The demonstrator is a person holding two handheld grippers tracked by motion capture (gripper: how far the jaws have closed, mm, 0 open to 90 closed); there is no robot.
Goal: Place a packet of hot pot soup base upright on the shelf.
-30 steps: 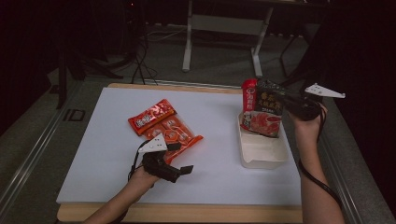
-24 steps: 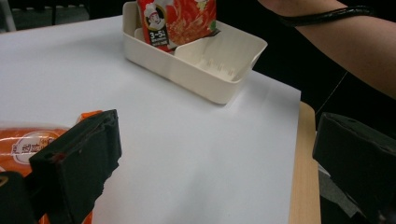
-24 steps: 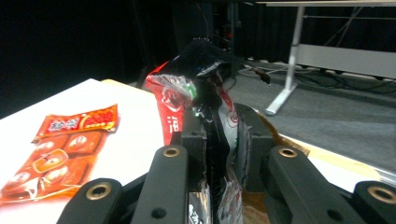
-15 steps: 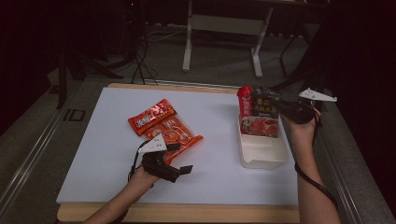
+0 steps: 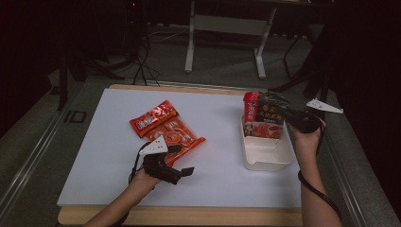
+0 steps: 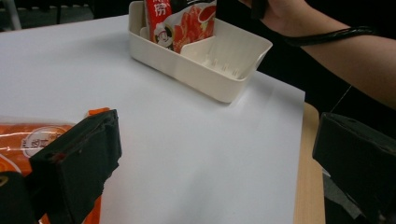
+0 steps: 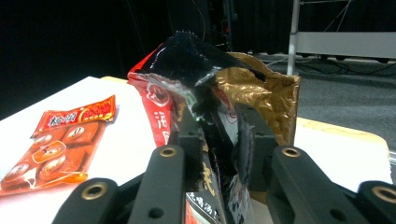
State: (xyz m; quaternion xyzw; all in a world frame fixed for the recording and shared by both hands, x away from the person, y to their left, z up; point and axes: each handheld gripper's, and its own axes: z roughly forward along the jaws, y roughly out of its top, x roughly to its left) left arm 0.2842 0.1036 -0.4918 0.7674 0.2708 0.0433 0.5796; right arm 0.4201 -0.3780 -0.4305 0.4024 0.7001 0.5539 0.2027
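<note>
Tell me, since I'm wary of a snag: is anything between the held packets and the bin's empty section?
Nothing visible. The right gripper holds the packets over the bin, above a packet already standing in its far end; the near section is bare.

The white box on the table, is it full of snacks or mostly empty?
Mostly empty. The white box holds one red snack bag standing at its far end; the near compartment shows bare walls and floor.

Both forearms are bare, with no sleeves. The left gripper (image 5: 182, 171) and right gripper (image 5: 276, 109) are black, each topped by a pale grey three-cornered plate and trailing a black cable. Their thick black jaws carry brass-ringed screw holes.
</note>
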